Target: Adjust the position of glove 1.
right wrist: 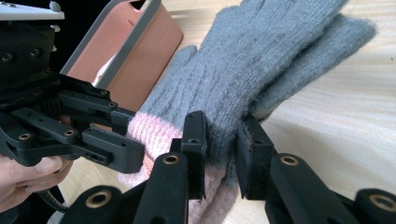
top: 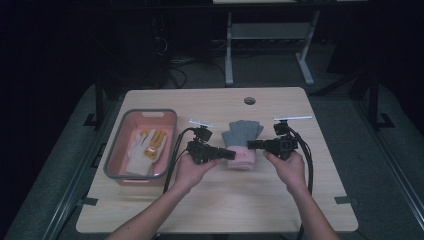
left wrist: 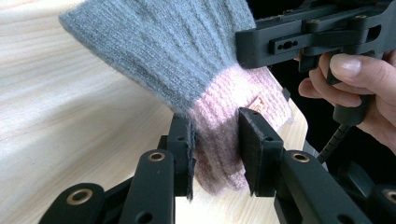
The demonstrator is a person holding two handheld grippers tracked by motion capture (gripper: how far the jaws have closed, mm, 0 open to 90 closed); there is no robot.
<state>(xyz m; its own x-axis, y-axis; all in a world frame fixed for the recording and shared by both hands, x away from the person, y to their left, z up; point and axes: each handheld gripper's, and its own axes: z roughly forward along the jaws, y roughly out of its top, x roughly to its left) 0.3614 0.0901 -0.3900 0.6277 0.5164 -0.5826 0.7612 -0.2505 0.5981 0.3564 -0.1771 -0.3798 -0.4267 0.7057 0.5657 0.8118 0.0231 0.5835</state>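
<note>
A grey knit glove (top: 242, 132) with a pink cuff lies flat at the table's middle, fingers pointing away. My left gripper (top: 229, 154) comes in from the left, and in the left gripper view it (left wrist: 215, 140) is shut on the pink cuff (left wrist: 219, 116), which fills the gap between the jaws. From the right, my right gripper (top: 251, 145) reaches the glove's other edge. In the right gripper view it (right wrist: 219, 140) pinches the grey knit (right wrist: 261, 60) just above the cuff. The two grippers face each other across the glove.
A pink basin (top: 150, 112) with a grey rim stands at the left, holding white and yellow work gloves (top: 145, 147). A round hole (top: 249, 100) sits near the table's far edge. Bare wooden table (top: 225, 200) lies in front of the hands.
</note>
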